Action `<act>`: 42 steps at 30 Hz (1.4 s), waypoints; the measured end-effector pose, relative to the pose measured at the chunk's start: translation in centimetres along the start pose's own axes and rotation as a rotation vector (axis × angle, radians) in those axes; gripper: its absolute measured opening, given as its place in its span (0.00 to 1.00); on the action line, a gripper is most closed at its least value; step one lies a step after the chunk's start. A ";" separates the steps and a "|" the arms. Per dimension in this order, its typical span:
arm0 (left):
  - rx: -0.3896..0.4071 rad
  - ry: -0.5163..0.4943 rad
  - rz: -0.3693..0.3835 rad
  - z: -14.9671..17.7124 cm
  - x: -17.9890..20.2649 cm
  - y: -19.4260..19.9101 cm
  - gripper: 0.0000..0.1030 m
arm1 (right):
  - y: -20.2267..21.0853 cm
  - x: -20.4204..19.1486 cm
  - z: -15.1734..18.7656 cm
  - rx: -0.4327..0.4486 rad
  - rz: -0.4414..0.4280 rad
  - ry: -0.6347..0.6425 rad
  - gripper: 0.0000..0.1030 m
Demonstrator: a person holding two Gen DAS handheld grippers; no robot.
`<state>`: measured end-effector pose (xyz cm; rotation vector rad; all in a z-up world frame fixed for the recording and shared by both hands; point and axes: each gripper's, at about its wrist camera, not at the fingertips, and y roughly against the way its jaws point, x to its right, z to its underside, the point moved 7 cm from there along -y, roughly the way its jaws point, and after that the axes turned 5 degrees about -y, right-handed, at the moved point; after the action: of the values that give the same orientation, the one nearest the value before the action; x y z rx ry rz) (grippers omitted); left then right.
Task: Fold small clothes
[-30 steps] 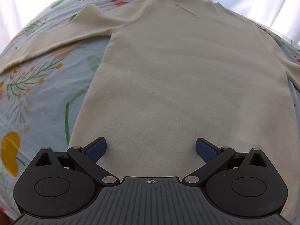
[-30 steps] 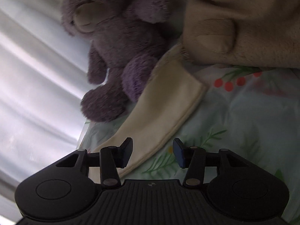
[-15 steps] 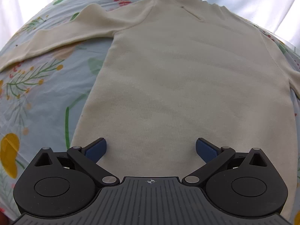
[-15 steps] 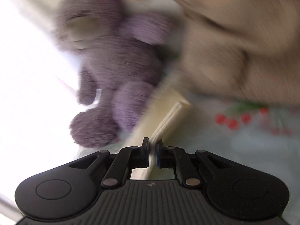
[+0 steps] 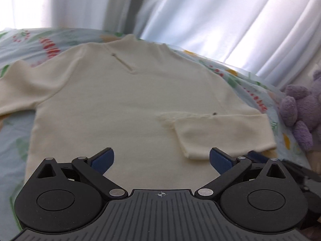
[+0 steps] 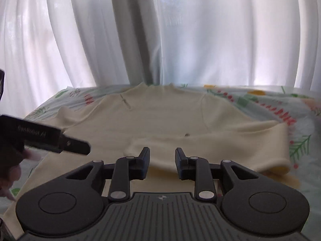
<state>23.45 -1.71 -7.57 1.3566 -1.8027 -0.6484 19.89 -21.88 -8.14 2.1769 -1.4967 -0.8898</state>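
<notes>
Right wrist view: right gripper [image 6: 162, 161] jaws opening, nothing between them, above the sleeve [image 6: 220, 150] laid across the cream sweater [image 5: 120, 104] on the floral bedsheet [image 5: 18, 124]. Left gripper [image 5: 160, 158] is spread, empty. Sleeve-folding step; next, the outstretched left sleeve [image 5: 22, 92] needs grasping.

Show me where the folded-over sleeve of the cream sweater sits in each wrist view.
Left wrist: the folded sleeve lies right of centre, across the sweater's body, cuff end just above the left tool's right finger.
Right wrist: the sleeve spans centre to right, directly beyond the right tool, whose jaws are opening with nothing gripped.
Shared landmark: the neck zipper.
</notes>
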 end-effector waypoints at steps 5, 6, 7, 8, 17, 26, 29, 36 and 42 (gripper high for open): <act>-0.088 0.092 0.191 -0.8 0.7 -4.0 1.00 | 0.8 2.7 1.2 -0.043 0.011 -0.169 0.30; -0.099 0.122 0.220 -0.9 0.6 -4.7 0.99 | 1.2 2.8 1.7 -0.044 0.017 -0.196 0.31; -0.109 0.152 0.246 -1.0 0.6 -5.3 0.96 | 1.3 3.0 1.8 -0.045 0.024 -0.215 0.32; -0.124 0.187 0.277 -1.0 0.5 -5.8 0.87 | 1.5 3.3 2.0 -0.045 0.028 -0.230 0.33; -0.223 0.340 0.385 -1.1 0.4 -8.9 0.50 | 2.9 4.7 3.0 -0.029 0.006 -0.397 0.38; -0.189 0.321 0.399 -1.8 0.3 -8.9 0.06 | 3.0 5.4 2.2 -0.019 0.031 -0.430 0.40; -0.070 0.258 0.368 -4.3 -0.9 -5.7 0.06 | 2.6 5.6 1.3 -0.006 0.050 -0.417 0.41; 0.079 0.147 0.044 -6.4 -8.5 -1.7 0.06 | 0.7 5.8 -0.2 -0.001 0.050 -0.425 0.44; 0.028 0.197 -0.037 -4.1 -13.5 -3.2 0.06 | -2.1 6.6 -0.5 -0.040 0.039 -0.521 0.44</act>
<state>30.41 10.34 -11.38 1.4238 -1.6385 -0.4925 23.27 -27.23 -11.02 1.9669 -1.7135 -1.5437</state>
